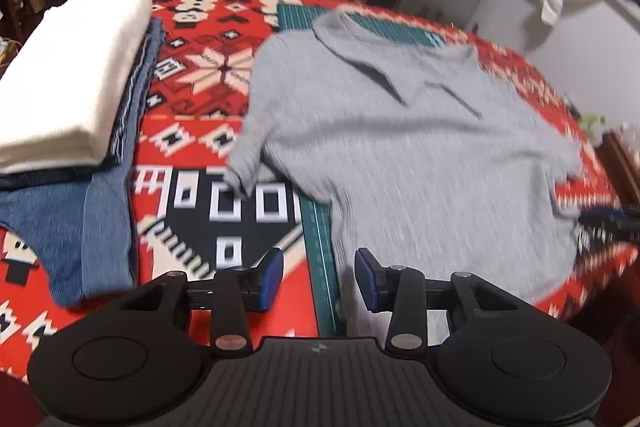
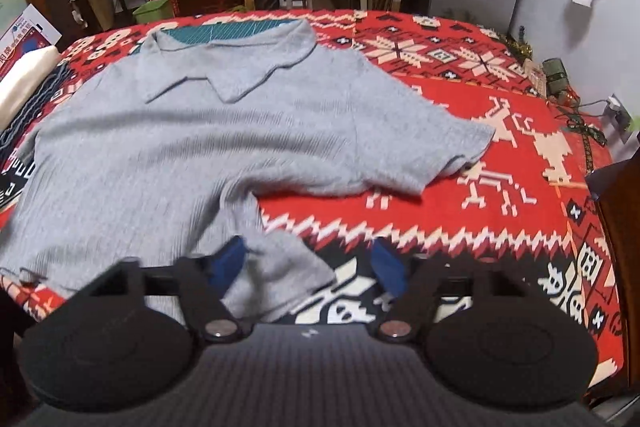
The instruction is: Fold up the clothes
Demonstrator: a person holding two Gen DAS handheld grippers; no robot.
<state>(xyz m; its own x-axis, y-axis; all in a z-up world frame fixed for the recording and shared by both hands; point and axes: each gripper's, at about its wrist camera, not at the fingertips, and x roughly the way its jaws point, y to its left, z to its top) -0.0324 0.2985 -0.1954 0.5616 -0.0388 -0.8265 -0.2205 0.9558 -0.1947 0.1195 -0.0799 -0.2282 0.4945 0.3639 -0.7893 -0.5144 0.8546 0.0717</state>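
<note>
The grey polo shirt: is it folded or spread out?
Spread out: the grey polo shirt lies flat, collar and both sleeves extended on the patterned blanket.

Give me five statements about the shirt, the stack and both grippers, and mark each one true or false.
1. The grey polo shirt lies spread out with its collar on the far side. True.
2. The left gripper is shut on the shirt. False: its jaws stand apart and hold nothing.
3. A folded white cloth tops the stack of folded clothes. True.
4. The right gripper is shut. False: it is open, with the shirt's near hem corner between its fingers.
5. The patterned cover under the shirt is plain blue. False: it is red with white and black motifs.
</note>
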